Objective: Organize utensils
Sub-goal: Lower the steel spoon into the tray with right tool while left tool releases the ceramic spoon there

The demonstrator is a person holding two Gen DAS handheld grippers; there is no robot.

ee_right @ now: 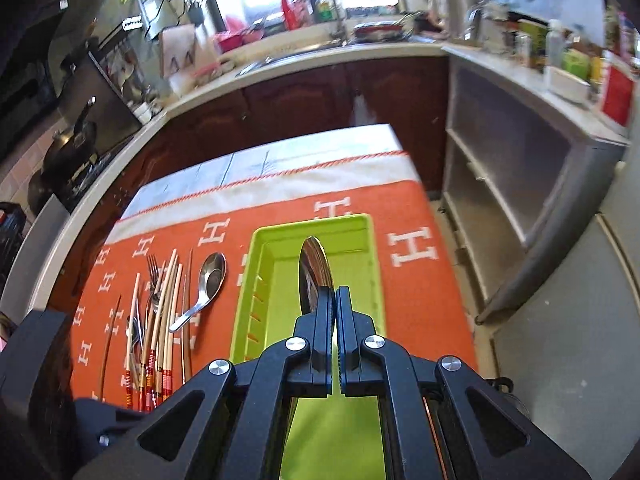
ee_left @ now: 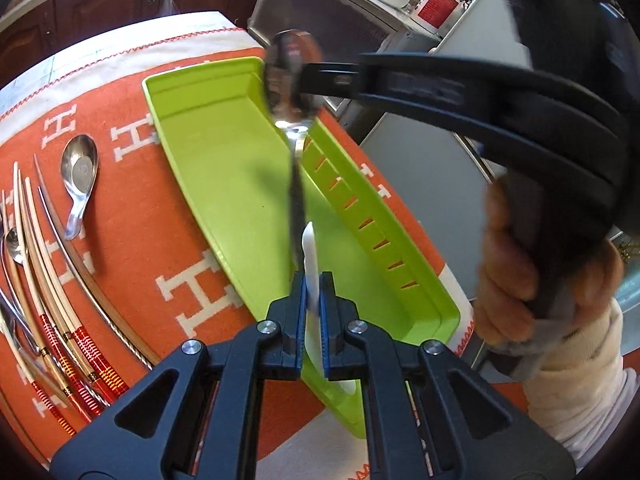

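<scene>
Two grippers are hovering over the glossy lime plastic tray [ee_left: 224, 168] on the orange woven cloth [ee_left: 132, 264]. The left gripper [ee_left: 313, 284] is clamping a flat white plastic utensil [ee_left: 310, 256], and the right gripper [ee_right: 335, 300] is pinching a shiny steel spoon [ee_right: 314, 268] by its bowl, handle dangling above the tray. Chopsticks [ee_left: 52, 280] and a short metal spoon [ee_left: 79, 180] are lying beside it.

text: repeated white "H" letters | on: orange cloth [ee_right: 432, 280] | other labels: unreadable
</scene>
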